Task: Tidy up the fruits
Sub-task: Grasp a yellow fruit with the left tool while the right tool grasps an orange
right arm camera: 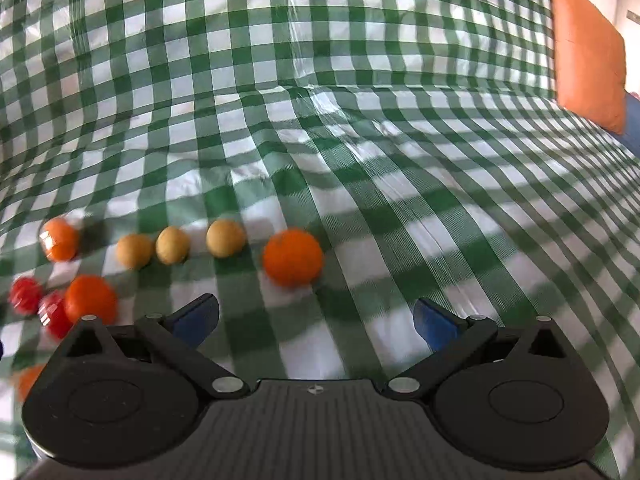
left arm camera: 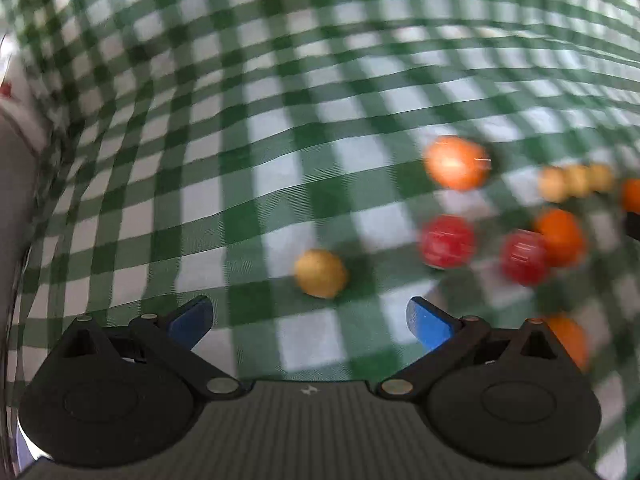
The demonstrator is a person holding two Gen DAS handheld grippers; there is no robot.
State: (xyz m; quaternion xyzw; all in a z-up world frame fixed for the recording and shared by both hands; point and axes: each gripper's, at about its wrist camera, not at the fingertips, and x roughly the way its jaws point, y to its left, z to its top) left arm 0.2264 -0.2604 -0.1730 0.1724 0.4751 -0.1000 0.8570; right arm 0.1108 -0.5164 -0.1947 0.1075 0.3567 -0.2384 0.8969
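Note:
Small round fruits lie on a green-and-white checked cloth [left arm camera: 280,128]. In the left wrist view a tan fruit [left arm camera: 321,273] lies just ahead of my open, empty left gripper [left arm camera: 310,320]. To its right are two red fruits [left arm camera: 447,241] [left arm camera: 523,257], several orange fruits [left arm camera: 456,163] [left arm camera: 560,237] and a row of three tan fruits [left arm camera: 576,181]. In the right wrist view my right gripper [right arm camera: 316,320] is open and empty. An orange fruit [right arm camera: 293,257] lies just ahead of it. The three tan fruits [right arm camera: 173,245], more orange fruits [right arm camera: 60,239] [right arm camera: 91,299] and the red fruits [right arm camera: 25,294] lie to its left.
The cloth [right arm camera: 400,120] is creased and rises at the back. An orange cushion [right arm camera: 588,52] stands at the far right. A white patterned object [left arm camera: 16,92] shows at the left edge of the left wrist view. Both views are blurred.

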